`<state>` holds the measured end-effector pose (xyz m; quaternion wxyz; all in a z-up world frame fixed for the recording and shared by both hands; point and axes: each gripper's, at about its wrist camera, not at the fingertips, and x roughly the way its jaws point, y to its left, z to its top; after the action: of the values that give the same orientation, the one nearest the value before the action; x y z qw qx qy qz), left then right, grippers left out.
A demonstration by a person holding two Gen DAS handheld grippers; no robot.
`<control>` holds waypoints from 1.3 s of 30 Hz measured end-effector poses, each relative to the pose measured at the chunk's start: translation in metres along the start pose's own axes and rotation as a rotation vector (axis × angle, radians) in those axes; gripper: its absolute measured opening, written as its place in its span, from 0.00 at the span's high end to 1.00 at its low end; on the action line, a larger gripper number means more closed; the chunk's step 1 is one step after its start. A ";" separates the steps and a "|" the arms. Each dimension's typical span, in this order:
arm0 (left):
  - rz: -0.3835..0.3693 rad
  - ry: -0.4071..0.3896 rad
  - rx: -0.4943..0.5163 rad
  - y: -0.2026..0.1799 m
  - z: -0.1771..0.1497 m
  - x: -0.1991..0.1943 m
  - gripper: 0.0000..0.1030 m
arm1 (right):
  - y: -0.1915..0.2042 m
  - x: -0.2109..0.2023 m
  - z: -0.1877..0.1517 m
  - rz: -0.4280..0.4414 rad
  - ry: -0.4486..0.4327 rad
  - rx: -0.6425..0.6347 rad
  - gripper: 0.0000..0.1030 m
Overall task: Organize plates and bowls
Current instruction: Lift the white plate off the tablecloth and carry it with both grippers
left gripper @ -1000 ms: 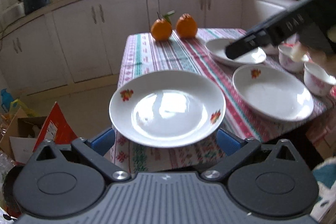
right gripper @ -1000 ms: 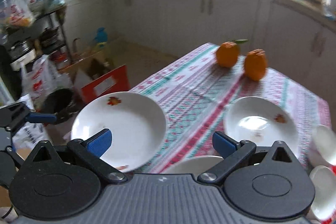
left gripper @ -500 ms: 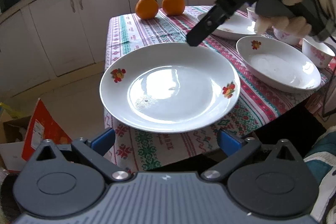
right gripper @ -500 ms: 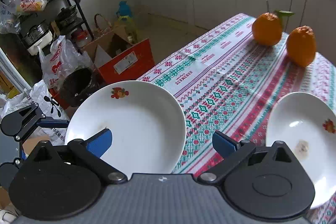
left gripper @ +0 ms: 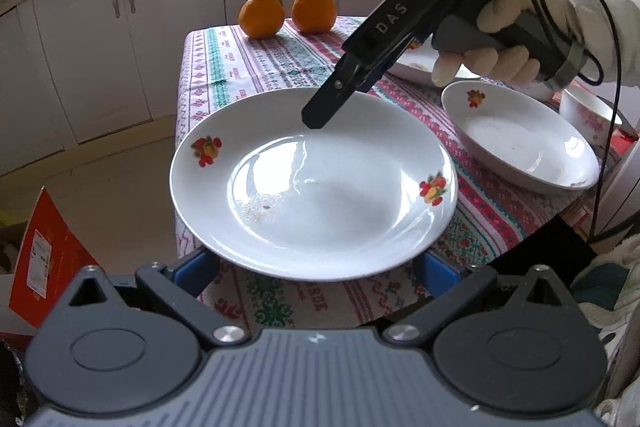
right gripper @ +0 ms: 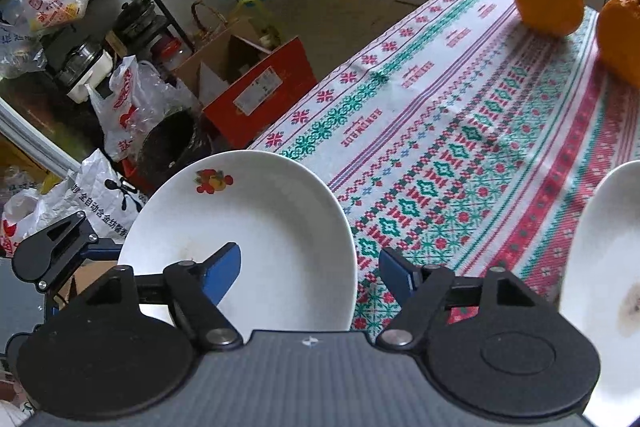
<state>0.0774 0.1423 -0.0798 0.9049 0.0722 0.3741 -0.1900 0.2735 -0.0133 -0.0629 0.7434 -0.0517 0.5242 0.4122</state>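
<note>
Left wrist view shows the white plate [left gripper: 312, 183] much larger in frame than a second ago, and the right gripper [left gripper: 320, 115], which then hung back over the far dishes, now reaches across with its tip above the plate's far rim. I judge this as the two grippers closing on one plate, either a handover or a shared lift toward a stack.

The plate sits at the near-left corner of the bench [right gripper: 460, 131], overhanging the edge, about level, face up. Being round, it has no real long axis; its fruit prints lie left and right.

The left gripper [left gripper: 316, 267] has wide jaws, blue pads spread beside the near rim; whether they touch it is unclear. From the right wrist view, the right gripper [right gripper: 310, 267] also has wide jaws, straddling the plate's [right gripper: 240, 239] edge and holding nothing.

A second plate [left gripper: 520, 143] and two oranges [left gripper: 288, 11] rest farther along.
</note>
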 end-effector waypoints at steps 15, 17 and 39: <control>-0.026 0.009 0.006 0.004 0.002 0.006 0.01 | -0.006 0.007 0.009 0.111 0.032 0.026 0.32; -0.025 0.013 0.010 0.004 0.003 0.006 0.02 | -0.006 0.007 0.009 0.112 0.032 0.022 0.32; -0.052 -0.006 0.081 0.019 0.043 0.041 0.02 | -0.037 -0.011 0.025 0.021 -0.054 0.059 0.31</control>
<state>0.1395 0.1361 -0.0786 0.8971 0.0986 0.3650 -0.2285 0.3154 -0.0310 -0.0562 0.7541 -0.0133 0.5163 0.4057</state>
